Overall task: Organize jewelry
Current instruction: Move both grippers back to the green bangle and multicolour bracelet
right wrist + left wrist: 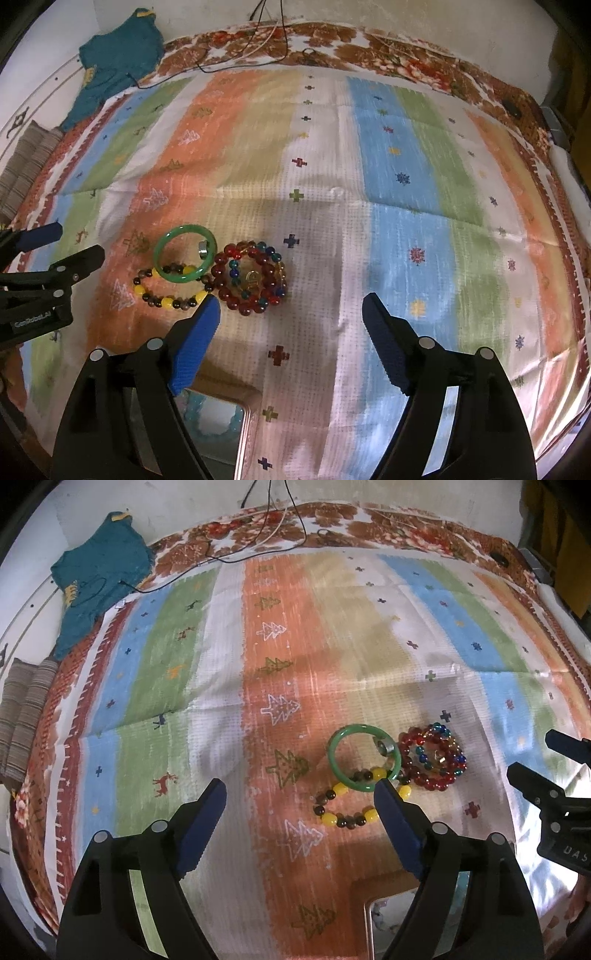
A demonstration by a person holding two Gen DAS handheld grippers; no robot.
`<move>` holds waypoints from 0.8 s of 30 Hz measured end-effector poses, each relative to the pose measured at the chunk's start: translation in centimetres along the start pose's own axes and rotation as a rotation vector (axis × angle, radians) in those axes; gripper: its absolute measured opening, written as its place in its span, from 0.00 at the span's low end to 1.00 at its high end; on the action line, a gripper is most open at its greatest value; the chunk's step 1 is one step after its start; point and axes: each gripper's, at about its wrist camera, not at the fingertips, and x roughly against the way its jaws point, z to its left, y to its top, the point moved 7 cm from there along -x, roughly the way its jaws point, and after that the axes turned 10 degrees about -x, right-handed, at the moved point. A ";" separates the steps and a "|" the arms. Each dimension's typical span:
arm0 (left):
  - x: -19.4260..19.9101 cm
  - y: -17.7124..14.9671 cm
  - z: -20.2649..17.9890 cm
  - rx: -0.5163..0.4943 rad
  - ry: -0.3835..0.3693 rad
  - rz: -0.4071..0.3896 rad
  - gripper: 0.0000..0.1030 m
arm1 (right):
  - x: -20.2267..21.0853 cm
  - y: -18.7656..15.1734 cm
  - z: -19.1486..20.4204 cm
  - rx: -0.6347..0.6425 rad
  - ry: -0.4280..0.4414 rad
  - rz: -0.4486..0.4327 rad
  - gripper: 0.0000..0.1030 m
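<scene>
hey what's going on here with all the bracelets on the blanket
A person holds two grippers over a striped blanket, sorting jewelry. Both the left gripper and right gripper are open and hold nothing. A green bangle lies overlapping a yellow and brown bead bracelet, with a small ring inside the bangle and a pile of red and blue bead bracelets beside them. A tray near the camera already holds a pale blue bracelet.
</scene>
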 end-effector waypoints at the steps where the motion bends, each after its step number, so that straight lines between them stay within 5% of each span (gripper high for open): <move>1: -0.1 0.1 0.0 -0.001 -0.001 0.001 0.79 | -0.3 0.1 0.0 0.001 -0.003 0.004 0.77; 24: -6.1 1.0 -0.8 -0.015 -0.049 0.092 0.79 | -6.4 0.7 -0.9 0.024 -0.119 0.105 0.77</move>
